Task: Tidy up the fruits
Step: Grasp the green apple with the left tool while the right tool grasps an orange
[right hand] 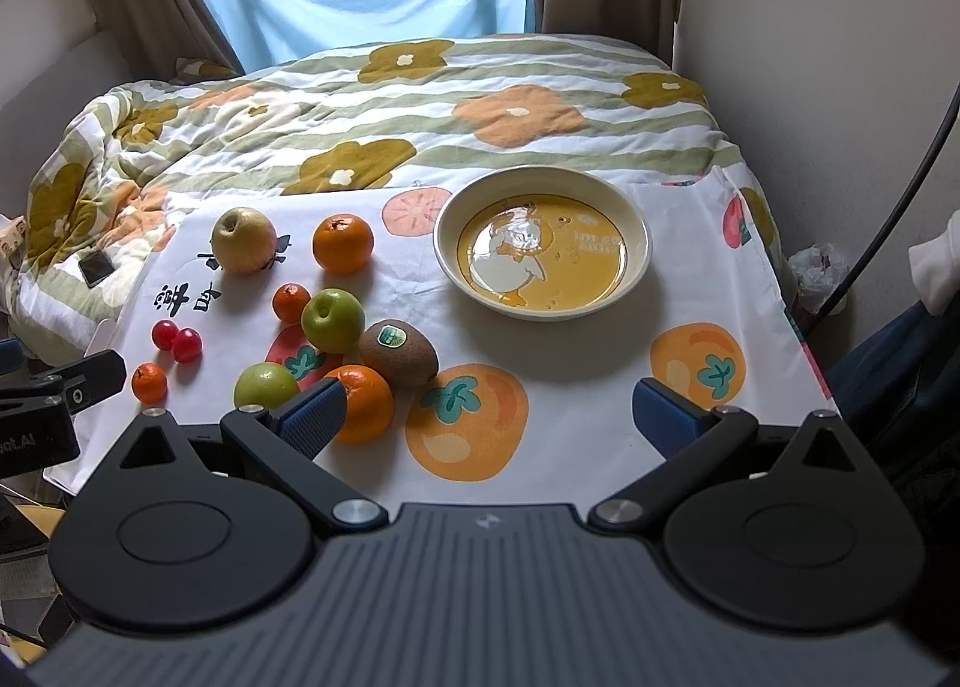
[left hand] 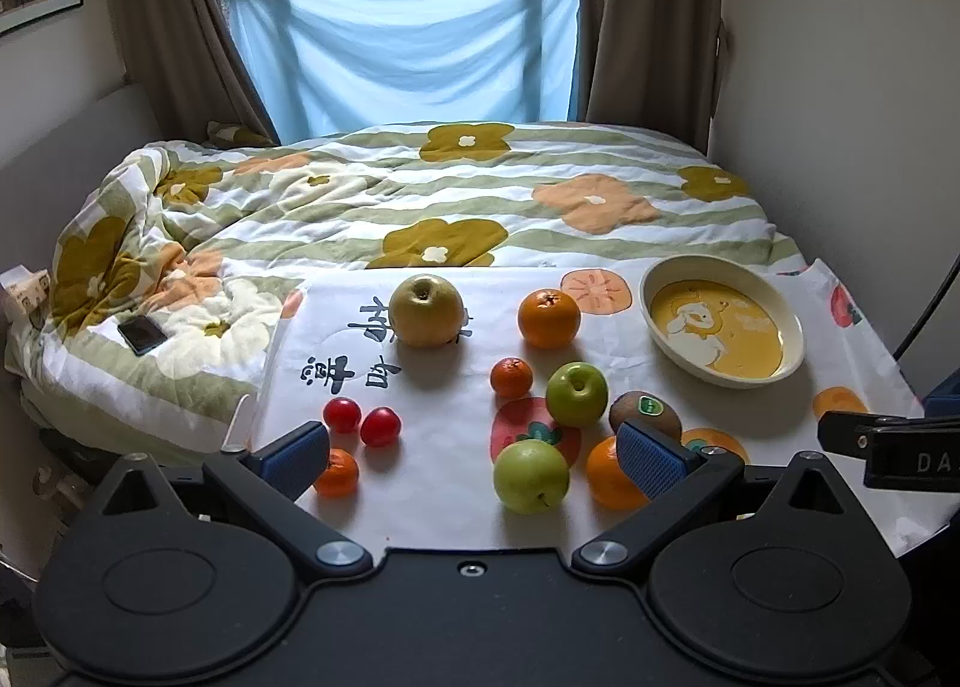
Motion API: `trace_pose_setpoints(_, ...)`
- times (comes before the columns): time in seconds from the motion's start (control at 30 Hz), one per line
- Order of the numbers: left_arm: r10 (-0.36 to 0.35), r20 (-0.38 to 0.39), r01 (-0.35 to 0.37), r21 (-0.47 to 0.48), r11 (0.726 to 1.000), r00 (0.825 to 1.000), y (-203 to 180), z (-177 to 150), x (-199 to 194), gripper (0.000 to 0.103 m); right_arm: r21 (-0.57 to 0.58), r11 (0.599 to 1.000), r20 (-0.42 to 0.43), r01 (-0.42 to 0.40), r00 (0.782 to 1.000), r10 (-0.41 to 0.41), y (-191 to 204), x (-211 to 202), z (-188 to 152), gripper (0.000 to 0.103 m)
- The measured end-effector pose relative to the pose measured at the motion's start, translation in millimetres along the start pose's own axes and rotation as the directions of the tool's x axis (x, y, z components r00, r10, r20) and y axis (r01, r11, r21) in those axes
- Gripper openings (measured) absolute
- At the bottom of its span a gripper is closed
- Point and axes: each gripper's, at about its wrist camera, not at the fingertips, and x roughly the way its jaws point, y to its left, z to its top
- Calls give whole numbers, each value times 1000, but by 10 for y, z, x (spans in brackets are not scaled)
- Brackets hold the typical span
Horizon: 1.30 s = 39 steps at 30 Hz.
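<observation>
Fruit lay loose on a printed cloth [right hand: 570, 417] spread over the bed, clustered toward 10 o'clock from the right gripper [right hand: 501, 423], while the empty dish [right hand: 642, 243] sat at 12 o'clock, clear of everything. Both grippers hovered with fingers spread wide and holding nothing. In the right wrist view, an orange [right hand: 366, 402] sat just beside the left finger, with the kiwi [right hand: 399, 351] touching it behind. The left gripper [left hand: 474, 453] looked the better placed: in its own view a green apple [left hand: 531, 476] lay between its fingers at 12 o'clock, slightly right of centre. The apple was round, so no axis mattered. The dish stood at 2 o'clock from there, so the carry would likely cross the kiwi and a second green apple [left hand: 577, 393].
</observation>
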Motion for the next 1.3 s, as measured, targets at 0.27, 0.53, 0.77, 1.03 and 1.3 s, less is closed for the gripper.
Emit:
trace_pose_setpoints(0.27, -27, -43, 30, 80, 996, 999, 99, -91, 280, 103, 30, 999, -66, -13, 998, 15, 39, 294, -105, 103)
trace_pose_setpoints(0.53, -76, -76, 89, 190, 978, 994, 120, -246, 737, 103, 66, 997, -122, -38, 992, 46, 131, 657, -312, 103)
trace_pose_setpoints(0.77, -144, -113, 172, 297, 939, 983, 44, -427, 1110, 103, 85, 994, -132, -68, 988, 79, 283, 974, -383, 103)
trace_pose_setpoints(1.03, -181, -138, 221, 392, 893, 974, -118, -571, 1457, 94, 102, 991, -145, -81, 985, 95, 376, 1265, -415, 103)
trace_pose_setpoints(1.3, -197, -149, 244, 446, 861, 969, -258, -594, 1649, 76, 127, 985, -150, -119, 979, 138, 414, 1382, -385, 103)
